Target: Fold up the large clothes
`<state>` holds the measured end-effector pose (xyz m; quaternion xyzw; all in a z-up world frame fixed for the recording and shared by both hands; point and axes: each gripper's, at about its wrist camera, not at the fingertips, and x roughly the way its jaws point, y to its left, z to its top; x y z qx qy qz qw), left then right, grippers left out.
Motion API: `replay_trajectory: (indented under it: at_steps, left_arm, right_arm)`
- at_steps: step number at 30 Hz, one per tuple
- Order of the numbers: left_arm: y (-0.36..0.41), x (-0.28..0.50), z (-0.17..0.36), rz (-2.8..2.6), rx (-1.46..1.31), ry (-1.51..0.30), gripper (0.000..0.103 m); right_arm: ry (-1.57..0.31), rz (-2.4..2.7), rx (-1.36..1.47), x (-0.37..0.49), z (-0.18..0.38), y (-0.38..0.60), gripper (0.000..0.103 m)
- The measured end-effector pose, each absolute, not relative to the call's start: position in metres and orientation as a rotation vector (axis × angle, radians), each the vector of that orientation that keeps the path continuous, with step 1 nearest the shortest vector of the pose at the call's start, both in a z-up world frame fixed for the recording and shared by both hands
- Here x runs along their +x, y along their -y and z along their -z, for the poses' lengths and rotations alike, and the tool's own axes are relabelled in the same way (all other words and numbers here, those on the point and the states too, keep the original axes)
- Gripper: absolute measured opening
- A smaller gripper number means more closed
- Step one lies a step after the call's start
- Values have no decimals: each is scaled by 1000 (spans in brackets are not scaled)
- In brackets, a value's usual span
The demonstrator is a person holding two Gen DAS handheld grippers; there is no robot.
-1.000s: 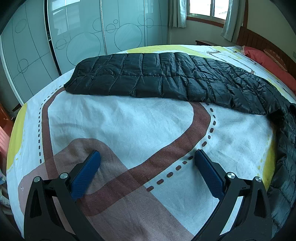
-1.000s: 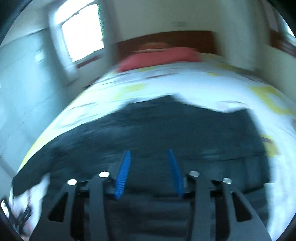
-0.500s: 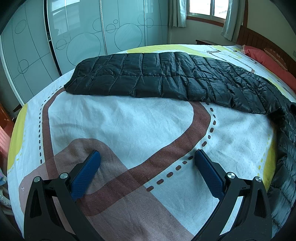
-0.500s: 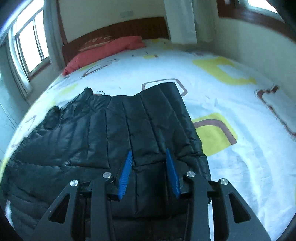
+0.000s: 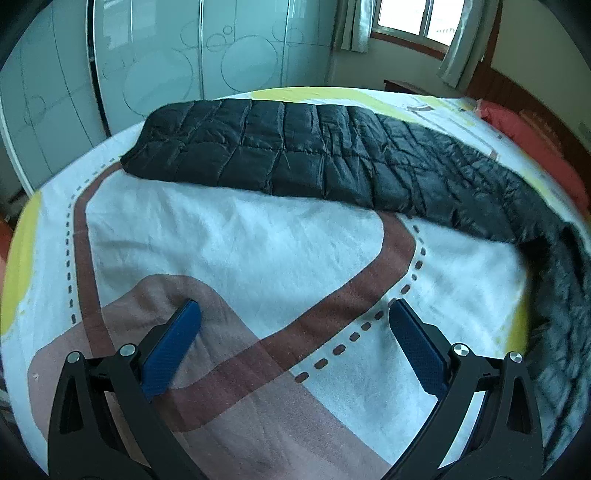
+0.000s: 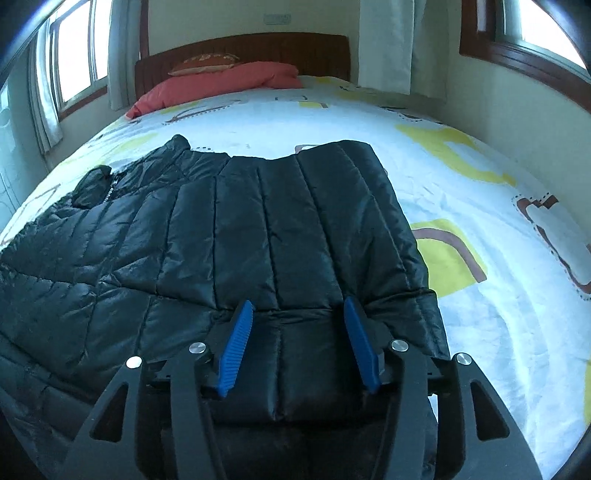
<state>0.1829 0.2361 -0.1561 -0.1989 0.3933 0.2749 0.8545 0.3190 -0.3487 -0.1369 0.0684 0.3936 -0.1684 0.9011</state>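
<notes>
your left gripper (image 5: 293,314) is hanging over bare bedsheet (image 5: 229,236), its blue fingers (image 5: 171,343) spread wide and gripping nothing. the sheet under it is showing a brown curved band (image 5: 332,299) with a dashed line running beside it. the black quilted jacket (image 5: 295,147) is lying flat well ahead of that gripper, stretching across the far part of the bed and curving down along the right edge of the view. behind it, frosted wardrobe doors (image 5: 166,62) with circle patterns are standing, and a curtained window (image 5: 406,18) is letting in light.

your right gripper (image 6: 297,310) is sitting right over the jacket (image 6: 258,221), its fingers (image 6: 236,343) parted to a middling gap with the jacket's hem band between them; whether the pads are pressing the cloth, you cannot tell from here. the jacket is spreading away from you toward its collar (image 6: 96,184) at the left. a red pillow (image 6: 221,85) is resting against the wooden headboard (image 6: 258,48) at the far end, and the white sheet (image 6: 480,221) with yellow and brown shapes is lying bare to the right.
</notes>
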Motion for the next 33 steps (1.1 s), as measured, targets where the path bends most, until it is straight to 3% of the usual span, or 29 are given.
replay_trajectory:
  at_steps: [8,12,13,16,21,33]
  left_arm:
    - [-301,167,146,-429,-684,-641,97]
    - [-363,159,155,-464,-845,-539,71]
    - [-370,158,156,-468,-862,-530,69]
    - [-399,156,159,-449,-951,-461,69]
    - [-407,158,148,-444,-982,-444,78]
    - [-408,149,144,-564,-1009,-404,80]
  right_arm:
    - [-797,323,154,315,138,347,59]
    - [-791,320,160,315,138,347,60]
    - [-791,320,160,314,138,347,60]
    - [-788,319,161,314,139,347,60]
    - [-788,318,161,314,139,347,60]
    - [-785,320,159,313,138,347,60]
